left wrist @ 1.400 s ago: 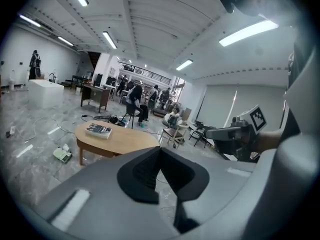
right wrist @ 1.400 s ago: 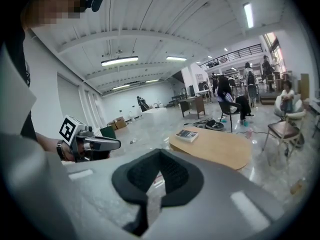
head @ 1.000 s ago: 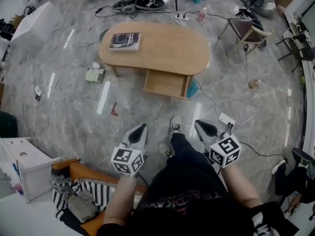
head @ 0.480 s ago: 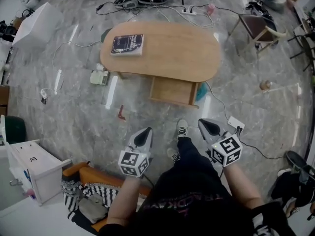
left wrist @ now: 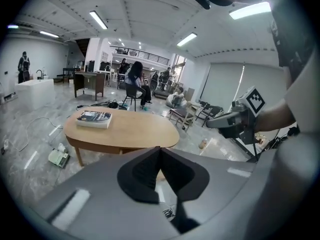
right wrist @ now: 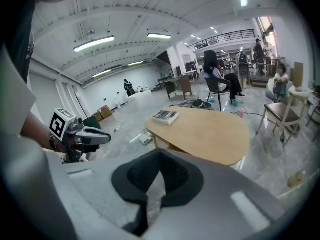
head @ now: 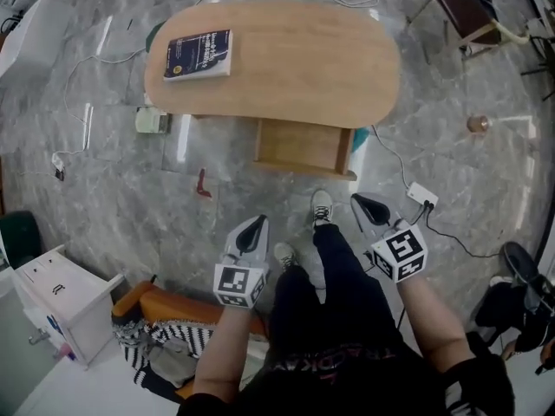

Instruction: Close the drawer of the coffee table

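An oval wooden coffee table (head: 295, 59) stands on the marble floor, also in the left gripper view (left wrist: 130, 131) and the right gripper view (right wrist: 210, 134). Its wooden drawer (head: 303, 148) sticks out open from the near side. My left gripper (head: 254, 224) is shut and empty, well short of the drawer at its lower left. My right gripper (head: 368, 204) is shut and empty too, just below the drawer's right corner, apart from it. Each gripper shows in the other's view: the right gripper (left wrist: 212, 124) and the left gripper (right wrist: 106, 139).
A dark book (head: 199, 55) lies on the table's left end. My shoes (head: 322, 206) stand just before the drawer. Cables and a white power strip (head: 421, 195) lie at the right, a small green-white box (head: 149, 120) at the table's left, a white cabinet (head: 56, 289) and an orange seat (head: 152, 306) behind.
I have stepped toward the table, so table and drawer are closer in the head view. Both shut grippers have moved forward and lower, toward the drawer.
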`<state>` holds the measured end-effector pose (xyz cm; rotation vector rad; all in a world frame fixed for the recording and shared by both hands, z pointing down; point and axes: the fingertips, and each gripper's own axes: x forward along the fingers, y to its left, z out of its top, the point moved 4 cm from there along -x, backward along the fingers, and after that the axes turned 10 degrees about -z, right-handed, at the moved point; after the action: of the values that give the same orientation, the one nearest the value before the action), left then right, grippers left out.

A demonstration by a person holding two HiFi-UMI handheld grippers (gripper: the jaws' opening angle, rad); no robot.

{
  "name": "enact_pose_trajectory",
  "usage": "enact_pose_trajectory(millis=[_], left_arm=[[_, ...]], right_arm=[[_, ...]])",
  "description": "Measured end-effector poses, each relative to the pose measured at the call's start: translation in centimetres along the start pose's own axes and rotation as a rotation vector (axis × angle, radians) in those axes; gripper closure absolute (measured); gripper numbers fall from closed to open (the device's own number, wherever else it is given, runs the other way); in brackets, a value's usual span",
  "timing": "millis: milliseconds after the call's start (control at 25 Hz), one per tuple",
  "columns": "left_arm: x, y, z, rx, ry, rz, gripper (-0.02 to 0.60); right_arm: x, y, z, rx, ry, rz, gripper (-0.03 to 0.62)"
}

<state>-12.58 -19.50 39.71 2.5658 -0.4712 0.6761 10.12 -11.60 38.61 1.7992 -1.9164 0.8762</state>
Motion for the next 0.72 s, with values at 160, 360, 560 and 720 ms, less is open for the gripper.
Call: enact_pose_trajectory(millis=[160,360,560,720], left_arm=[[1.9,2.6,-2.4,0.012,0.022,-0.022,0.58],[3.4,4.5,-6.7,0.05,0.038,-0.06,0.58],[5.8,6.7,-11.2,0.091,0.048,-0.089,0.58],[7.9,8.9,-13.9,0.117,0.018,-0.081,0.58]], right_arm=[[2.8,0.5,-2.9,0.016,0.004,-0.041,0.594],[5.2,0.7,-7.2,0.031,-0.015,-0.098,0.594],[7.8,0.3,-11.9,-0.006,-0.071,-0.097,0.594],[10.9,-0.2,-15.4,-0.027,-0.063,-0.113,0.594]])
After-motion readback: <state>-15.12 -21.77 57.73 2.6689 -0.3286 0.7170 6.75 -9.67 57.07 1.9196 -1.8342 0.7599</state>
